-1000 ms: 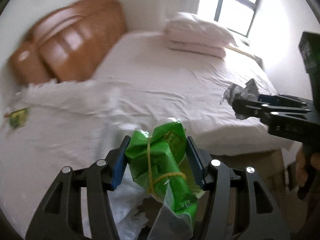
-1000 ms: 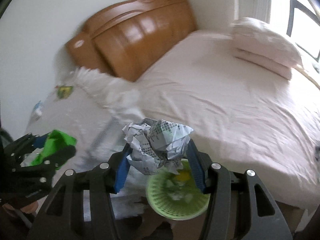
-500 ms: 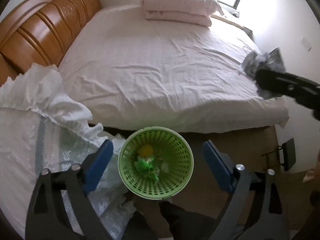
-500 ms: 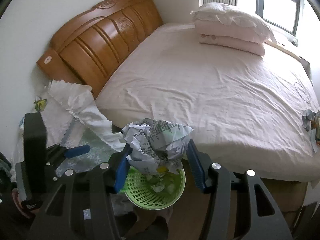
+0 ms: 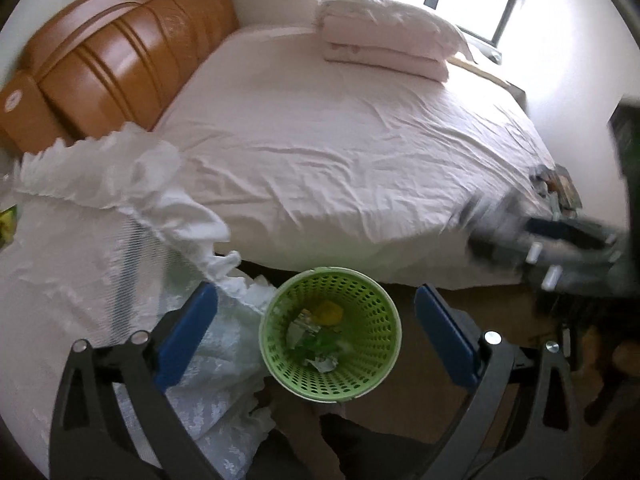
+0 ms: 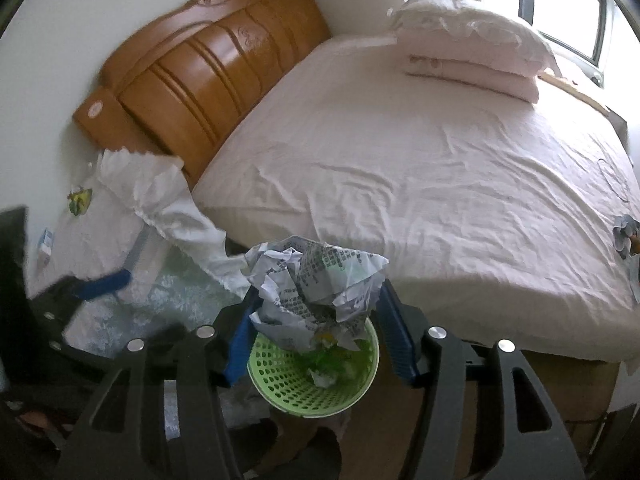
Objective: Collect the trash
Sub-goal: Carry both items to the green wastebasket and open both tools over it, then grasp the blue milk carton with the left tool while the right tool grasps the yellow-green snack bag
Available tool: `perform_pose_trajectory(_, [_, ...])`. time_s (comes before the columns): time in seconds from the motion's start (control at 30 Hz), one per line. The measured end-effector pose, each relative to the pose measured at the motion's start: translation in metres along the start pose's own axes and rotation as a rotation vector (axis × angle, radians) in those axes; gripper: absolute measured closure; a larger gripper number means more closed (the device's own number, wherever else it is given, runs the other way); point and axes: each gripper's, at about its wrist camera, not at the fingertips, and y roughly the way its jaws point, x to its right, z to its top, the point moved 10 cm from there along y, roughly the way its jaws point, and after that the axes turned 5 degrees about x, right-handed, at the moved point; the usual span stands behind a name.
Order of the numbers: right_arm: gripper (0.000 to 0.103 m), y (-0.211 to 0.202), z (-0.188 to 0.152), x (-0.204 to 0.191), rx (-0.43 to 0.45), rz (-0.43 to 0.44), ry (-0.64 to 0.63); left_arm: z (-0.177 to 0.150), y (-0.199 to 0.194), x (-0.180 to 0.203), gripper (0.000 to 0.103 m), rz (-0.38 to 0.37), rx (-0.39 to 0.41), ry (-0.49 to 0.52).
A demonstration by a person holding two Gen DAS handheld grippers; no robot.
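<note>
Left wrist view: left gripper [image 5: 316,334] gapes wide, still spreading, empty; a second ago it held a green packet.
Basket [image 5: 372,380]: at 6 o'clock, packet now inside.
Right gripper [image 6: 314,330]: jaws opening, crumpled paper [image 6: 312,284] between them, over the basket [image 6: 288,384].
Bed [image 5: 340,128]: 12 o'clock, beyond.

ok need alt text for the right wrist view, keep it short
The right tool, its jaws opening, has a crumpled printed paper ball between them directly above a green perforated waste basket already holding scraps. Behind lies a bed with a white sheet, wooden headboard and folded pillows; the left tool shows at the left edge.
</note>
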Motion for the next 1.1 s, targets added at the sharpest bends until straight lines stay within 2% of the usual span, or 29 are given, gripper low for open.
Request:
perform_pose_trajectory(0.03, [0.024, 0.009, -0.007, -0.006, -0.036, 0.010, -0.012, -0.001, -0.002, -0.005, 0.008, 0.006, 0.005, -0.006])
perform_pose_trajectory(0.1, [0.008, 0.020, -0.016, -0.013, -0.072, 0.001, -0.035, -0.001, -0.009, -0.017, 0.008, 0.028, 0.016, -0.023])
perform_pose_trajectory(0.13, [0.005, 0.024, -0.020, -0.016, -0.085, -0.011, -0.049, -0.002, -0.012, -0.022, 0.008, 0.036, 0.021, -0.030])
perform_pose_trajectory(0.3, [0.003, 0.031, -0.027, -0.022, -0.112, 0.006, -0.024, -0.004, -0.029, -0.053, 0.008, 0.075, 0.048, -0.088])
perform_pose_trajectory(0.43, [0.003, 0.030, -0.026, -0.022, -0.099, 0.011, 0.008, -0.007, -0.044, -0.078, 0.008, 0.104, 0.065, -0.146])
perform_pose_trajectory(0.63, [0.003, 0.014, 0.003, -0.043, -0.031, 0.049, 0.045, -0.007, -0.088, -0.135, 0.008, 0.198, 0.143, -0.229])
perform_pose_trajectory(0.73, [0.003, 0.003, 0.022, -0.071, 0.011, 0.095, 0.018, -0.013, -0.113, -0.170, 0.008, 0.267, 0.179, -0.276])
perform_pose_trajectory(0.77, [0.003, 0.001, 0.031, -0.092, 0.028, 0.126, -0.008, -0.017, -0.122, -0.183, 0.008, 0.291, 0.188, -0.297])
perform_pose_trajectory(0.9, [0.003, 0.003, 0.047, -0.136, 0.046, 0.186, -0.066, -0.034, -0.144, -0.228, 0.008, 0.360, 0.203, -0.376])
perform_pose_trajectory(1.1, [0.003, 0.027, 0.055, -0.210, 0.003, 0.254, -0.156, -0.069, -0.164, -0.295, 0.008, 0.452, 0.196, -0.495])
